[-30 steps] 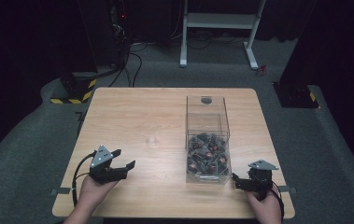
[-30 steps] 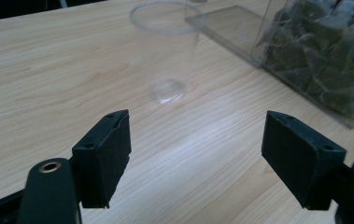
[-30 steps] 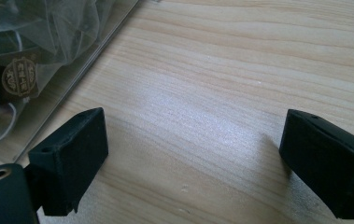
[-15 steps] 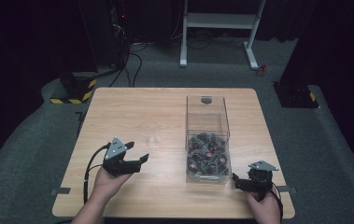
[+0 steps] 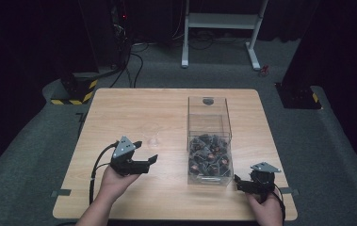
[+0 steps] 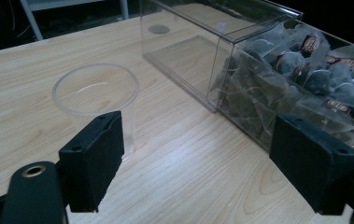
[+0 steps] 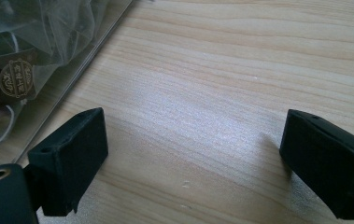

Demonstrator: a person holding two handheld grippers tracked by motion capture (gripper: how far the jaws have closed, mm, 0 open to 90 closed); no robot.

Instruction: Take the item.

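Note:
A clear plastic cup (image 5: 153,139) (image 6: 95,93) stands upright and empty on the wooden table (image 5: 119,108), left of a long clear box (image 5: 209,123) (image 6: 188,51). The box's near half holds several dark tea bags (image 5: 208,156) (image 6: 305,65). My left gripper (image 5: 147,151) (image 6: 198,140) hovers just short of the cup. It is open, its jaws have just been opening further, and nothing is between them. My right gripper (image 5: 239,183) (image 7: 195,126) rests open at the box's near right corner, over bare wood, with tea bags (image 7: 16,74) behind the wall at its left.
The box's far half is bare, with a round hole (image 5: 208,100) in its end. A white stand (image 5: 223,21) and cables lie on the dark floor beyond the table. A yellow-black striped base (image 5: 75,89) sits off the far left corner.
My left gripper has moved forward and to the right, toward the cup, and has risen a little. My right gripper has stayed where it was.

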